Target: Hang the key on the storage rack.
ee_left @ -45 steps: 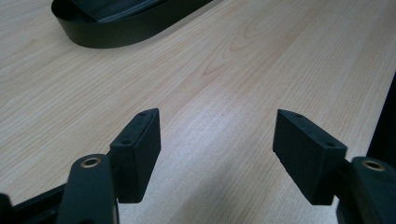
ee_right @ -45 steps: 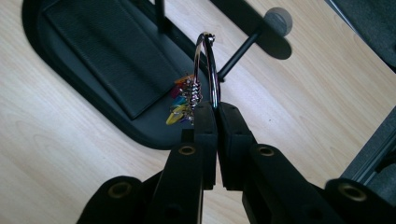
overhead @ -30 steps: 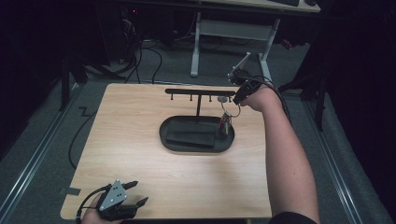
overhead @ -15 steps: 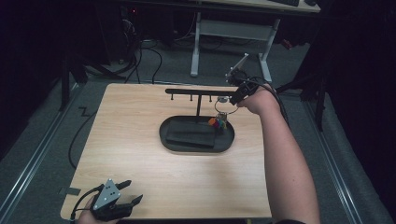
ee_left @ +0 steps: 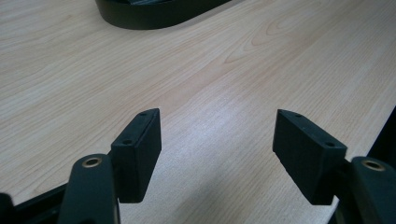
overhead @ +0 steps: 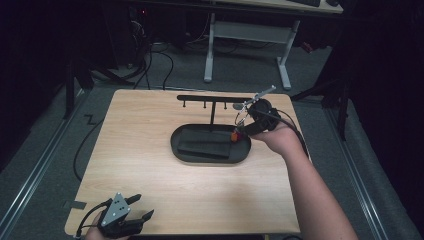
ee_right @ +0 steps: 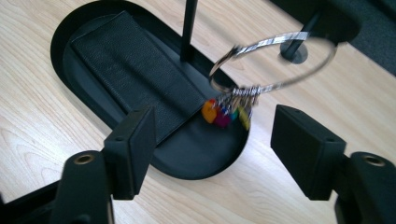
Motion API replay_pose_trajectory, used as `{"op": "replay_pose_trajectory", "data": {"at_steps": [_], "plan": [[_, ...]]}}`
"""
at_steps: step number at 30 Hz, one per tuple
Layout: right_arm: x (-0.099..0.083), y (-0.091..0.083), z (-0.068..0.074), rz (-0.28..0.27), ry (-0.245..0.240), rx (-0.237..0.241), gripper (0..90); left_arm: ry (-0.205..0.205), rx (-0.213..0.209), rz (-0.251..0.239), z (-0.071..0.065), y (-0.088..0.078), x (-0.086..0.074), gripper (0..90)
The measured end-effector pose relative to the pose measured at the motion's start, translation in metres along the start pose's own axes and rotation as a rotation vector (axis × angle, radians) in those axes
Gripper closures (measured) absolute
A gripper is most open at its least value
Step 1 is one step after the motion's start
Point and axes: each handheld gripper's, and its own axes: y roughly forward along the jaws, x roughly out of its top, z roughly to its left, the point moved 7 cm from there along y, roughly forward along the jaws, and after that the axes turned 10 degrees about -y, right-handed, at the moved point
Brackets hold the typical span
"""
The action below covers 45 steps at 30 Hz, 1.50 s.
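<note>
Hanging from the end hook of the black rack (overhead: 215, 98), nearest the right gripper (ee_right: 212, 128), a large key ring (ee_right: 273, 60) with small coloured tags (ee_right: 226, 112) is seen, blurred as if swinging. A second ago the ring was held at the right gripper beside the rack's right end; now that gripper's jaws are spread wide with nothing between them, and the gripper has been pulled back a little toward the person, so the ring appears to have just been released onto the hook. This is judged to mean the hanging step is done or nearly done, though whether the ring is seated securely cannot be told through the blur. Below the rack, a flat black wallet-like pad (ee_right: 135, 70) lies in the oval tray (overhead: 175, 145) of the rack's base, with the tags dangling over the tray's right end. The left gripper (overhead: 131, 222) is held well apart from the rack at the near left corner of the wooden table (overhead: 140, 165), jaws wide and empty, slightly lower in view than before. No brand, label or writing can be read anywhere.
</note>
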Motion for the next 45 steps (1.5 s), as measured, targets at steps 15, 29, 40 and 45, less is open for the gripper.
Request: {"op": "replay_pose_trajectory", "data": {"at_steps": [15, 29, 40, 45], "plan": [[-0.037, 0.014, 0.032, -0.155, 0.056, -0.06, 16.3, 0.013, -0.031, 0.022, -0.007, 0.007, 0.0, 30.7], [-0.075, 0.025, 0.07, -0.21, 0.061, -0.027, 14.5, -0.009, -0.033, 0.021, -0.005, 0.004, -0.003, 30.1], [-0.137, 0.044, 0.098, -0.309, 0.132, 0.03, 12.9, -0.006, -0.036, 0.029, -0.008, 0.004, -0.006, 30.1], [-0.17, 0.034, 0.11, -0.431, 0.212, 0.061, 13.0, 0.001, -0.049, 0.037, -0.01, 0.007, -0.006, 30.0]]}}
